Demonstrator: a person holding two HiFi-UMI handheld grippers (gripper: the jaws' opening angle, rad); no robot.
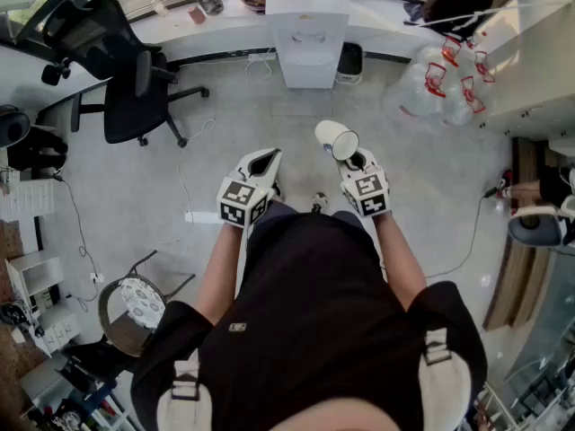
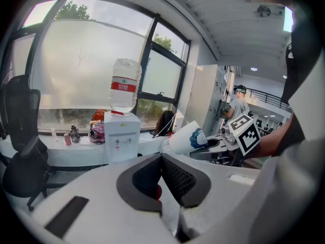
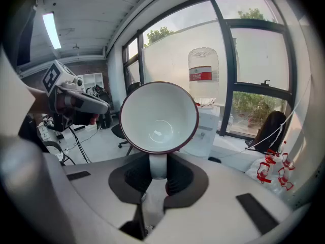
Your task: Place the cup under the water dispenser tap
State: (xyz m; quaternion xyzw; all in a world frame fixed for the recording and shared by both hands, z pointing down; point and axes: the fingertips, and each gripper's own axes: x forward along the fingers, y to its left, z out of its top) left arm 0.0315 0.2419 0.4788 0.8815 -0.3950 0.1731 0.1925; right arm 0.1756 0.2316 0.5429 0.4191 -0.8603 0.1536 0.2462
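Two tools are held out over the grey floor [image 1: 225,142] in front of the person. At the far left a black office chair [image 1: 126,79] is seen near the long counter [image 1: 216,30] under the windows. The left tool [image 1: 263,162] is carried empty: in the left gripper view its dark pads [image 2: 177,177] are seen brought together at the tips, with nothing between them. Further along, a white water dispenser [image 1: 308,25] with a bottle on top is set against the counter, well apart from both tools. Just right of it in the head view, and nearer the person, the white cup [image 1: 337,139] is held in the air above the floor, tipped on its side. The right tool [image 1: 357,160] is clamped on the cup's handle; in the right gripper view the cup's dark-rimmed mouth [image 3: 158,117] is turned toward the camera. At the far right, empty clear bottles [image 1: 445,83] with red handles are piled on the floor.
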